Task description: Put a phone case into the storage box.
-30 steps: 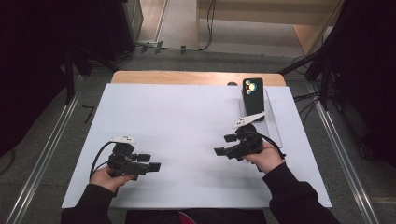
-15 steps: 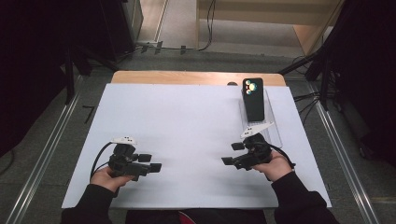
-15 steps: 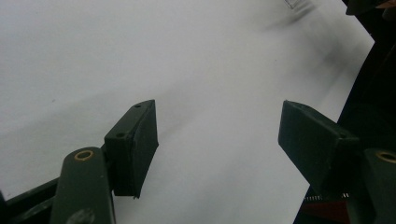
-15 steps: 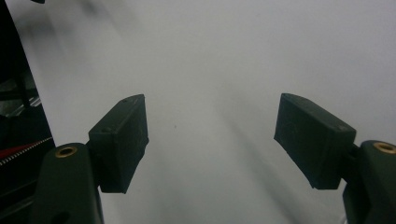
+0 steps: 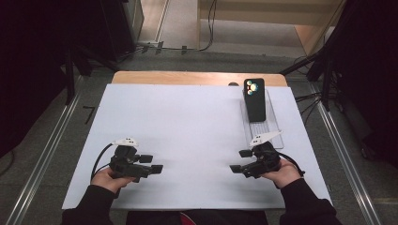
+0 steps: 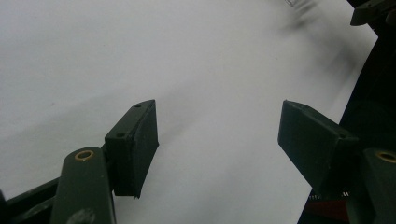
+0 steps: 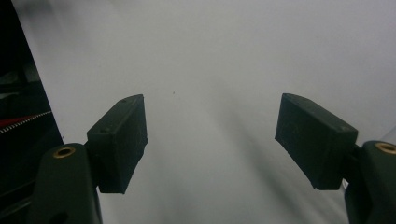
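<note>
My left gripper point(image 5: 151, 163) lies low over the white sheet point(image 5: 187, 136) at the front left, held in a hand, jaws apart and pointing right. In the left gripper view its gripper point(image 6: 217, 133) is open with only white sheet between the jaws. My right gripper point(image 5: 240, 161) sits at the front right, jaws pointing left and apart. The right gripper view has its gripper point(image 7: 210, 135) open over bare sheet too. A black phone point(image 5: 256, 99) with a round coloured emblem stands propped on a clear stand point(image 5: 267, 126) at the back right, well behind the right gripper.
The white sheet covers a wooden table point(image 5: 197, 78) whose far edge shows. Metal rails point(image 5: 345, 159) run along both sides on the floor. Cables point(image 5: 206, 28) and dark equipment stand beyond the table. Open sheet lies between the two grippers.
The right hand with its gripper has drawn back toward the near edge and slightly down, away from the clear stand. The left hand has stayed put.
</note>
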`<state>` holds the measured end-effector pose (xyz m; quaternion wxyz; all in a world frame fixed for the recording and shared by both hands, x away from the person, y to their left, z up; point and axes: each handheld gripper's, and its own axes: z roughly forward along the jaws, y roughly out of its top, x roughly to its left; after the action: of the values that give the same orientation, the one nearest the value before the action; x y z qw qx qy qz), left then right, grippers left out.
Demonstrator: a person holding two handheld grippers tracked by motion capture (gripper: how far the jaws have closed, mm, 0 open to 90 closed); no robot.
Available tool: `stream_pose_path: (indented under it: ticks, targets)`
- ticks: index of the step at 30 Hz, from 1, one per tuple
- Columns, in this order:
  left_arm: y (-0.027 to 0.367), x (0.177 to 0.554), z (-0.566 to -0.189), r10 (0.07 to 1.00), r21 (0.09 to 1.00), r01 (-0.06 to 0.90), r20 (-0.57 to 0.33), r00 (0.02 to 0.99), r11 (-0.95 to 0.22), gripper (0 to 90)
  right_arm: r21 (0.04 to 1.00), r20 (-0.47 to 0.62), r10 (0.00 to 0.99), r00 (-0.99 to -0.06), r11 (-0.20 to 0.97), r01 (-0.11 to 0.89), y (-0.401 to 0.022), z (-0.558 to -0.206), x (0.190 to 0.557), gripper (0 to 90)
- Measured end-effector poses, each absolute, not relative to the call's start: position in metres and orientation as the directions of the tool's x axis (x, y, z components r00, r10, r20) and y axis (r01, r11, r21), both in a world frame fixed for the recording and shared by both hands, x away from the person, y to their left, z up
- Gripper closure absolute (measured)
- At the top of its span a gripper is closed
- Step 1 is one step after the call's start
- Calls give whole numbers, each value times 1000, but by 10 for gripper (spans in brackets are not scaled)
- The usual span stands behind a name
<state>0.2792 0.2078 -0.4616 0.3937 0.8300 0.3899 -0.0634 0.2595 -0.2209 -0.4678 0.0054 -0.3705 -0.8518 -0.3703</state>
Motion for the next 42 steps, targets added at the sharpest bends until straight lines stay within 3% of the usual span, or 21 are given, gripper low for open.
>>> stream_pose_path:
  ticks: [42]
  targets:
    - [204, 278, -467, 578, 591, 681, -399, 712, -432, 281, 625, 276, 647, -711, 441, 644, -236, -480, 259, 227]
